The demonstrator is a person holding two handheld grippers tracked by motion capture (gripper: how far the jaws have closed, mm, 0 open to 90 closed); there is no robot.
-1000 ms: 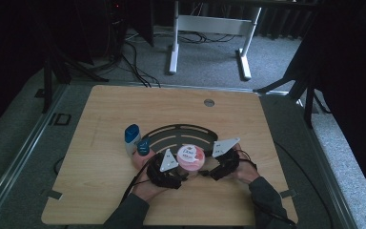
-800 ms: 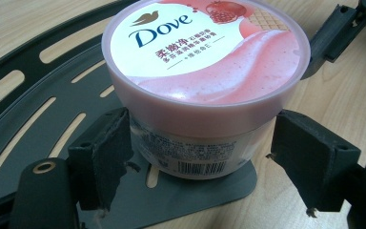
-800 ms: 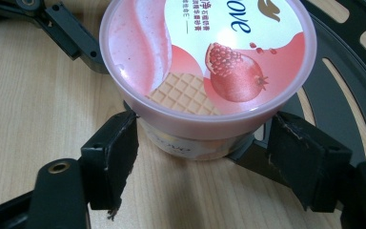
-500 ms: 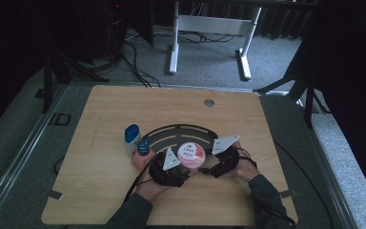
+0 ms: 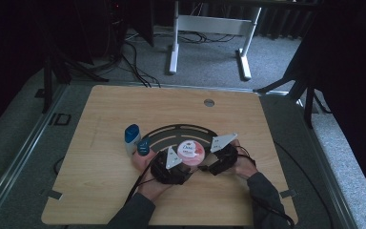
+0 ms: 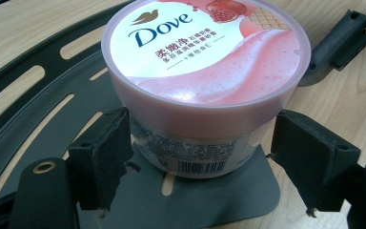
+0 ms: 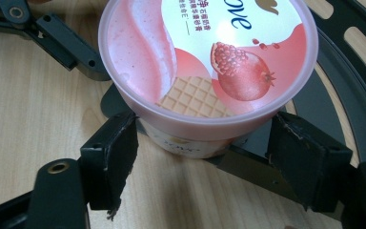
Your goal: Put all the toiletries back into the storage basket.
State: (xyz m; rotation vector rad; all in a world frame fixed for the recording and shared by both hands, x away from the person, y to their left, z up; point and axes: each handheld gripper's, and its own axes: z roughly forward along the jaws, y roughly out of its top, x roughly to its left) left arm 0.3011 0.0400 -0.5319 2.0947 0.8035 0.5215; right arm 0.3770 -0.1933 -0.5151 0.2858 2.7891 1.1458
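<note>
A pink Dove tub (image 5: 190, 151) with a pink lid stands on a black slotted half-round plate (image 5: 181, 130) near the table's front. My left gripper (image 5: 177, 162) comes at the tub from the front left, my right gripper (image 5: 211, 161) from the front right. In the left gripper view the tub (image 6: 205, 71) sits between the two open jaws of the left gripper (image 6: 205, 164), with a gap at the right pad. In the right gripper view the right gripper (image 7: 205, 160) is open on either side of the tub's base (image 7: 195, 143).
A blue-capped white bottle (image 5: 132, 136) and a small blue object (image 5: 143, 147) stand just left of the plate, close to the left hand. One jaw of the other gripper (image 6: 343, 38) lies close behind the tub. Bare wooden tabletop (image 5: 248, 114) stretches beyond the plate.
Both grippers have edged slightly inward toward the tub. The tub and the bottle have stayed put.
</note>
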